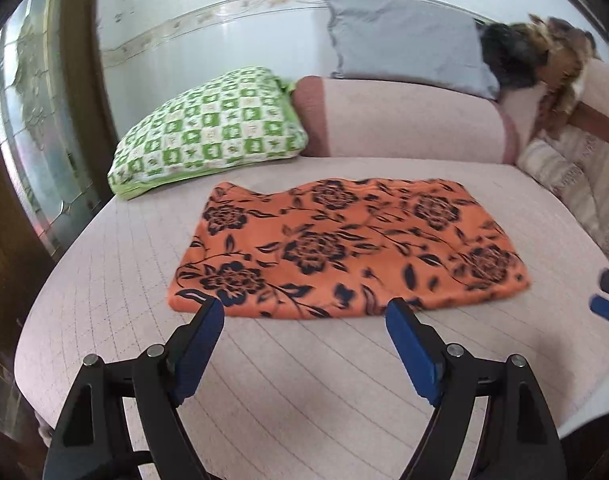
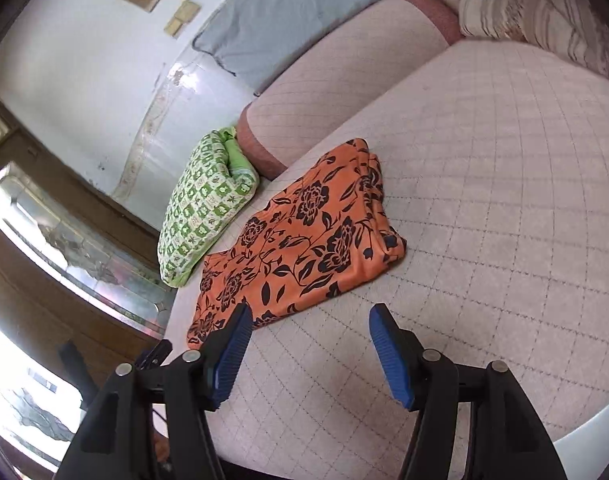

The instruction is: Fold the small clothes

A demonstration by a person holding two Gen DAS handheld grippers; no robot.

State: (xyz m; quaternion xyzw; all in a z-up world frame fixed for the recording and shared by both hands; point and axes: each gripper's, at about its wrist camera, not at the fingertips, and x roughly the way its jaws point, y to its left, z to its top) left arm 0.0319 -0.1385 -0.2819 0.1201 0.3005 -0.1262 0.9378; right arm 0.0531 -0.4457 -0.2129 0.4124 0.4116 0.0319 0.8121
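An orange cloth with dark flower print (image 1: pixel 344 244) lies folded into a flat rectangle on the pale quilted bed (image 1: pixel 304 380). My left gripper (image 1: pixel 306 310) hangs open just short of the cloth's near edge, with nothing between its blue pads. In the right wrist view the same folded cloth (image 2: pixel 300 240) lies ahead and to the left, its layered edge on the right side. My right gripper (image 2: pixel 310 316) is open too and holds nothing, its left fingertip over the cloth's near corner. A tip of the right gripper (image 1: pixel 608 304) shows at the right edge of the left wrist view.
A green-and-white checked pillow (image 1: pixel 208 132) lies behind the cloth on the left. A pink bolster (image 1: pixel 404 120) and a grey pillow (image 1: pixel 404 40) stand against the wall. Striped bedding (image 2: pixel 544 12) is piled at the far right. A wooden door with glass (image 2: pixel 64 240) stands left of the bed.
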